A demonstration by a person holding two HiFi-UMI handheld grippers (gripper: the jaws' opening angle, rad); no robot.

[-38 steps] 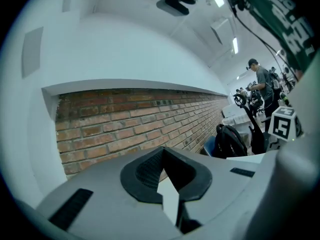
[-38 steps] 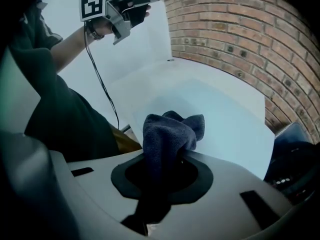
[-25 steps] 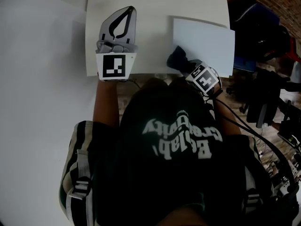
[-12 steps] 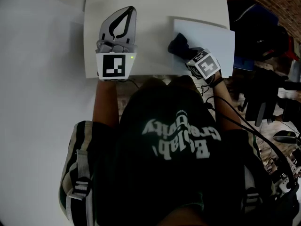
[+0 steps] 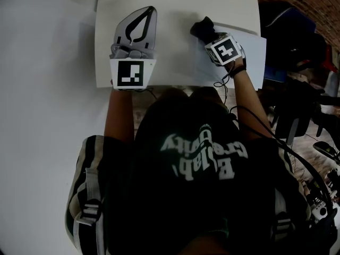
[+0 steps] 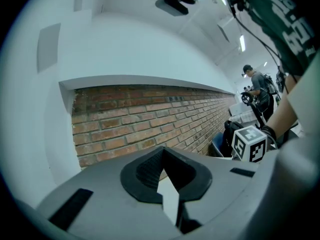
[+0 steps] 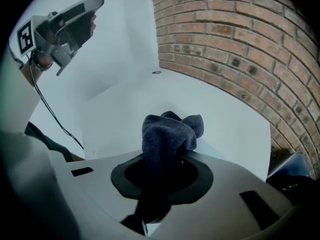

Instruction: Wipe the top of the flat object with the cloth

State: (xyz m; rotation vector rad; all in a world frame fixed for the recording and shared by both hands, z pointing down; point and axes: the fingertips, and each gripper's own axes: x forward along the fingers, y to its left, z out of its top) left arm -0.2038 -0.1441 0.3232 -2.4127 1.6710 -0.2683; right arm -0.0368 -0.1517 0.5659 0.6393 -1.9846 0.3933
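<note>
Since 1.0 s ago, right hand-held gripper (image 5: 208, 36) has travelled from the near-left edge of the flat sheet (image 5: 254, 52) up toward the top of the frame. It now sits at the sheet's upper-left corner. Left hand-held gripper (image 5: 151, 9) unchanged at left of the white surface (image 5: 175, 4).

Right jaws are clamped on the dark cloth (image 5: 201, 27), which bunches out past the tips. Left jaws are together, nothing between them, well apart from the sheet.

Step in hand (judgement): wiping stroke, at its far end. To do it well, keep the cloth wad pressed flat on the sheet, turn at the corner without running off the edge, and work rightward in overlapping passes. Most of the sheet's right part lies bare.

Writing: white lettering on the shirt (image 5: 204, 153), upside down, not reliably legible. Marker cube (image 5: 223, 49) carries a black-and-white square pattern only. No label seen on cloth or sheet.
</note>
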